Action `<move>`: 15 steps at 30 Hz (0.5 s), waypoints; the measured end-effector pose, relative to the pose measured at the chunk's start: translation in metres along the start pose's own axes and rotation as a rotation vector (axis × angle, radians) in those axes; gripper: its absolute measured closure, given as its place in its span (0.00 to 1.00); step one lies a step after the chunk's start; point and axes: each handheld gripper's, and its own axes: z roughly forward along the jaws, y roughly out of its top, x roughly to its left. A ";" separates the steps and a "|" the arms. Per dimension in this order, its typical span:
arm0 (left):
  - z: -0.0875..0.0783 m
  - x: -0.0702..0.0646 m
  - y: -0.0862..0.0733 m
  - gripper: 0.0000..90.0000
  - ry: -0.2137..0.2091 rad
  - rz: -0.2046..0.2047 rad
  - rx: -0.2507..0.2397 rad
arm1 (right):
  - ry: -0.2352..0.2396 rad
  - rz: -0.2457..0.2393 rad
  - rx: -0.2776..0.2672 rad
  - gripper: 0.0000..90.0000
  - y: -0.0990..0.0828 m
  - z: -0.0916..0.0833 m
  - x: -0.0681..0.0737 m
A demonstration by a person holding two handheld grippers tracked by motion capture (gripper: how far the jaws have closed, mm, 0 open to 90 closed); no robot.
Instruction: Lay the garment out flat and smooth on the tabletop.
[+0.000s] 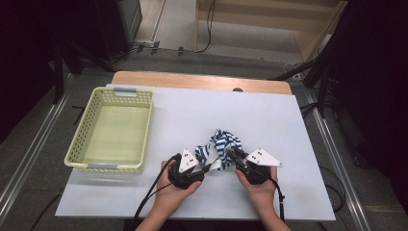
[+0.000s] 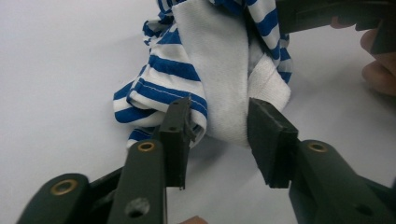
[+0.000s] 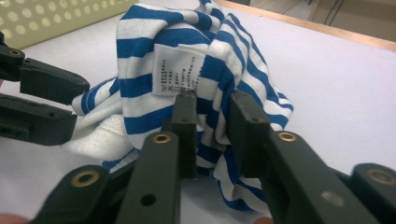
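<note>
A crumpled blue-and-white striped garment [image 1: 222, 143] lies on the white table top [image 1: 279, 120], near its front middle. My left gripper [image 1: 211, 166] comes at it from the left. In the left gripper view the left gripper [image 2: 219, 126] has its pads on either side of a white fold of the garment [image 2: 224, 70], pressing on it beside the striped hem. My right gripper [image 1: 230, 155] comes from the right. In the right gripper view the right gripper [image 3: 212, 121] pinches a striped fold of the garment [image 3: 149, 51] just below its white care label [image 3: 180, 70].
A pale green perforated basket [image 1: 144, 130] stands on the table's left side. The wooden table edge [image 1: 202, 79] runs along the back. Dark stands and cables surround the table. The other gripper's jaws [image 3: 42, 102] sit close at the left in the right gripper view.
</note>
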 end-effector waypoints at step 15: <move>-0.002 0.005 0.001 0.92 -0.014 -0.036 -0.015 | 0.043 0.014 -0.056 0.89 0.008 -0.021 -0.018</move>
